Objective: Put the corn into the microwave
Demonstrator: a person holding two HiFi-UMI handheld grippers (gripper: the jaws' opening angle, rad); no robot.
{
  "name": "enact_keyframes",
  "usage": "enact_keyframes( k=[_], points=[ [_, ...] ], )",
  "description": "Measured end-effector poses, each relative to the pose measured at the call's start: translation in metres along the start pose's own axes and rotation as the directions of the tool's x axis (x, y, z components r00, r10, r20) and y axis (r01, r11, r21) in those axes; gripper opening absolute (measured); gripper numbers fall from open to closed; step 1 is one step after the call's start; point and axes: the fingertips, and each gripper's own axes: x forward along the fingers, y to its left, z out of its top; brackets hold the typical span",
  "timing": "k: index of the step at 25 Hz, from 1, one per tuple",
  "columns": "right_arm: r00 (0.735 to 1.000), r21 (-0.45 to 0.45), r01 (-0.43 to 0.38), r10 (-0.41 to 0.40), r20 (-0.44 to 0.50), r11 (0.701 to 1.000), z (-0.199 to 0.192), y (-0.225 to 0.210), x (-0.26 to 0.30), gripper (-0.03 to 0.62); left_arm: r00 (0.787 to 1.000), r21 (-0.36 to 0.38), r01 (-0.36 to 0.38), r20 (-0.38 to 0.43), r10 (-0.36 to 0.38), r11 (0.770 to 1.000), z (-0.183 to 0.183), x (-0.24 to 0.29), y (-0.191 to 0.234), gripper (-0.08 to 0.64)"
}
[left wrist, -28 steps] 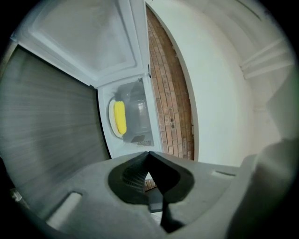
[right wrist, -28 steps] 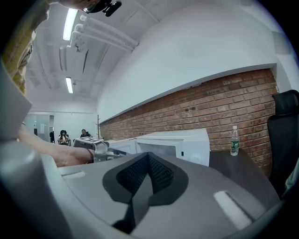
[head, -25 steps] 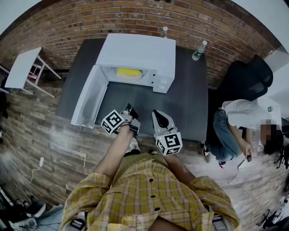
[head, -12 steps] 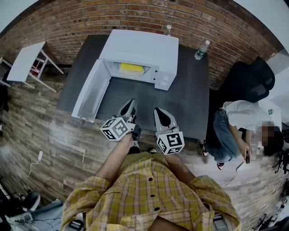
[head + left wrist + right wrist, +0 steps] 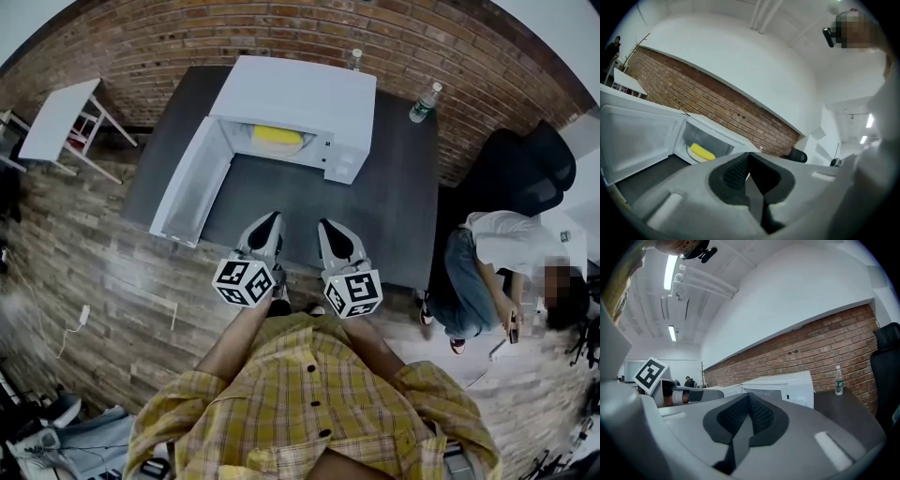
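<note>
The yellow corn (image 5: 279, 136) lies on a white plate inside the white microwave (image 5: 300, 94), whose door (image 5: 189, 183) hangs open to the left; the left gripper view also has the corn (image 5: 702, 152) on its plate in the cavity. Both grippers are held side by side over the near edge of the dark table (image 5: 375, 216), well short of the microwave. My left gripper (image 5: 267, 228) is shut with nothing in it. My right gripper (image 5: 333, 232) is shut and empty too. In the gripper views the left gripper (image 5: 752, 180) and right gripper (image 5: 743, 427) have their jaws pressed together.
Two water bottles (image 5: 422, 101) stand at the table's back by the brick wall. A seated person (image 5: 492, 258) and a black office chair (image 5: 520, 169) are to the right. A small white side table (image 5: 56, 122) stands at the left.
My left gripper has swung round and drawn back level beside the right one, now pointing toward the microwave. The right gripper has barely moved. The corn stays in the microwave.
</note>
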Motion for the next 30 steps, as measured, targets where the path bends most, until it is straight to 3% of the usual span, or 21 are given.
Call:
enact_keyframes(
  k=[12, 24, 30],
  points=[
    [1.000, 0.003, -0.020, 0.020, 0.009, 1.000, 0.001, -0.003, 0.000, 0.003, 0.999, 0.234, -0.054, 0.014, 0.052, 0.971, 0.001, -0.011, -0.012, -0.002],
    [0.999, 0.022, -0.046, 0.046, -0.010, 0.999, -0.016, -0.001, -0.002, 0.003, 0.997, 0.302, -0.075, -0.012, 0.082, 0.950, -0.010, -0.024, -0.015, 0.000],
    [0.998, 0.015, -0.052, 0.053, -0.019, 0.999, -0.019, 0.001, -0.002, 0.003, 0.998, 0.319, -0.046, -0.024, 0.056, 0.946, -0.011, -0.025, -0.022, 0.000]
  ],
)
